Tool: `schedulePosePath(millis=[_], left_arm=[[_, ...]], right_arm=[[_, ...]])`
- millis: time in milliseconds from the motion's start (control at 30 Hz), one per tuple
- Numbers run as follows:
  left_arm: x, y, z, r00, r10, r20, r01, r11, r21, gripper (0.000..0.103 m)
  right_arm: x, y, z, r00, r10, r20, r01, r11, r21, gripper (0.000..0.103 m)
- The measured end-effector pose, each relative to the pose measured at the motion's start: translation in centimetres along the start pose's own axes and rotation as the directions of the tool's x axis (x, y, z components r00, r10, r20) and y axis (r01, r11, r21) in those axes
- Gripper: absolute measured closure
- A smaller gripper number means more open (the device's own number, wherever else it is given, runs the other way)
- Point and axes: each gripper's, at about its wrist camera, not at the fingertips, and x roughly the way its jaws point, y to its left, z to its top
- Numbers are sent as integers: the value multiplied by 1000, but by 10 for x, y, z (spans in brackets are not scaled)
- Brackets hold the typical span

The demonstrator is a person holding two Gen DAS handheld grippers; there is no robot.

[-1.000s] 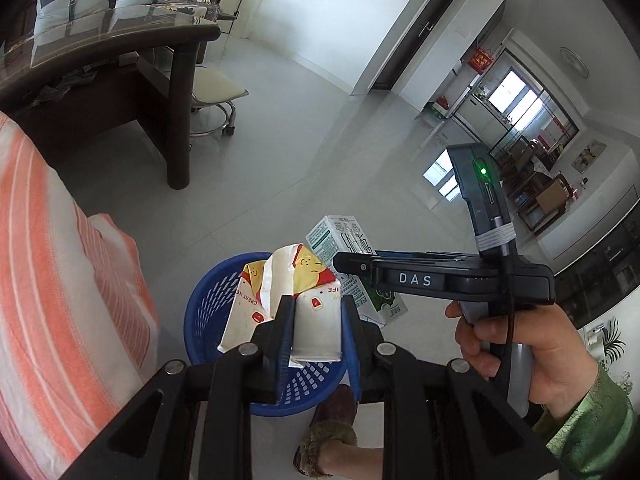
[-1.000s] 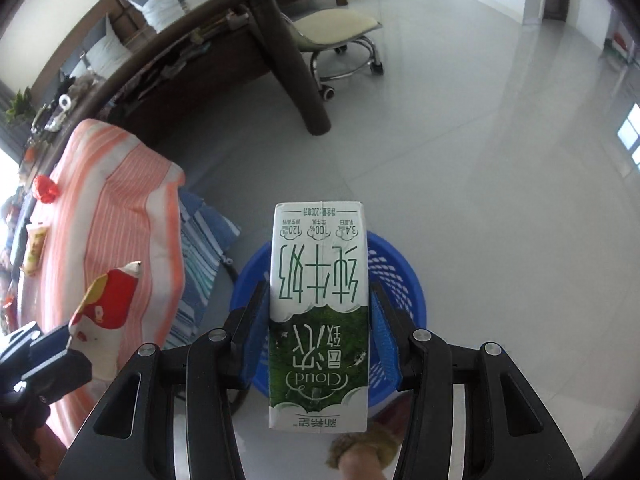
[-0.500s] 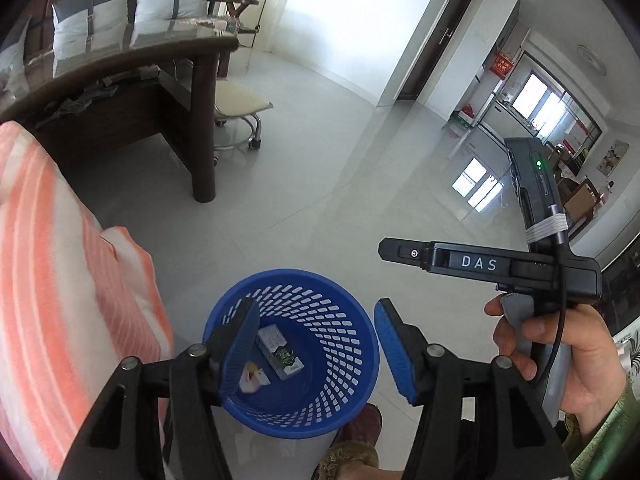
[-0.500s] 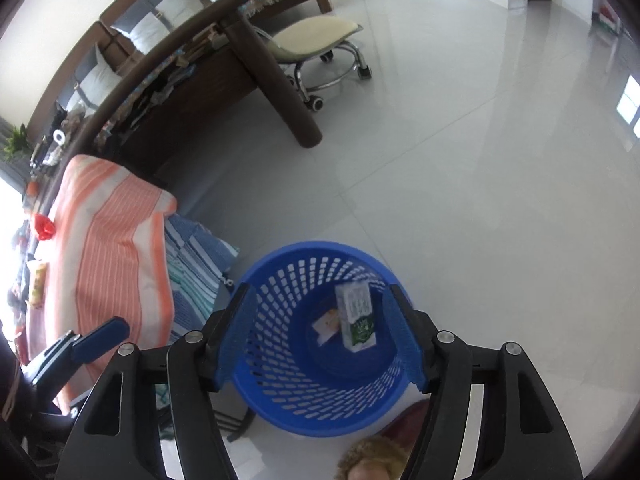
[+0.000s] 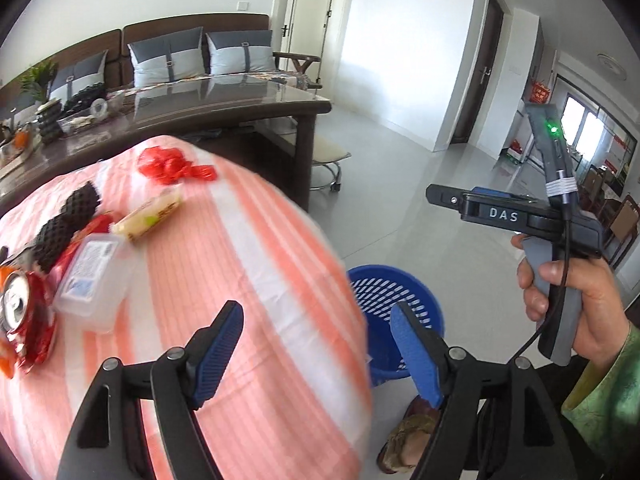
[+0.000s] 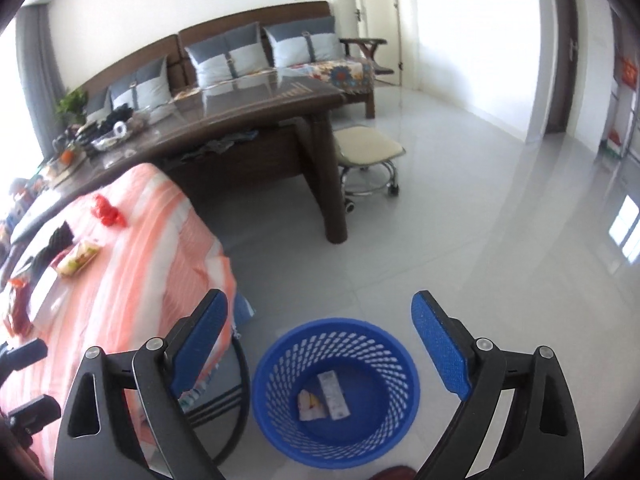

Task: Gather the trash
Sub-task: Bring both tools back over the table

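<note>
Both grippers, left [image 5: 316, 356] and right [image 6: 320, 344], empty with fingers apart; next the crushed can [image 5: 18, 308] at the bench [image 5: 248, 264] left edge: light, slick, we'd pinch across its dented body

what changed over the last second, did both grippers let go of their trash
Yes. The left gripper released its red and yellow wrapper and the right gripper released its milk carton; both pieces now lie inside the blue basket. Both grippers are open and empty, and both views have tilted up from the basket, the left toward the striped cloth. The basket stayed in place on the floor.
</note>
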Motion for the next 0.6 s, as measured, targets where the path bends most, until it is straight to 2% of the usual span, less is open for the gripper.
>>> schedulePosePath(millis=[133, 333, 467, 600], left_arm=[[-30, 48, -32, 995, 96, -35, -97, 995, -21, 25], [-69, 131, -73, 968, 242, -63, -248, 961, -122, 25], [-88, 176, -91, 955, 281, -91, -294, 937, -187, 25], [-92, 204, -104, 945, 296, -140, -320, 924, -211, 25]], right_arm=[[-15, 76, -20, 994, 107, 11, -105, 987, -125, 9], [-31, 182, -61, 966, 255, -50, -258, 927, -270, 9], [-26, 235, -85, 957, 266, -114, -289, 895, -340, 9], [-16, 274, -99, 951, 254, -177, -302, 884, -356, 9]])
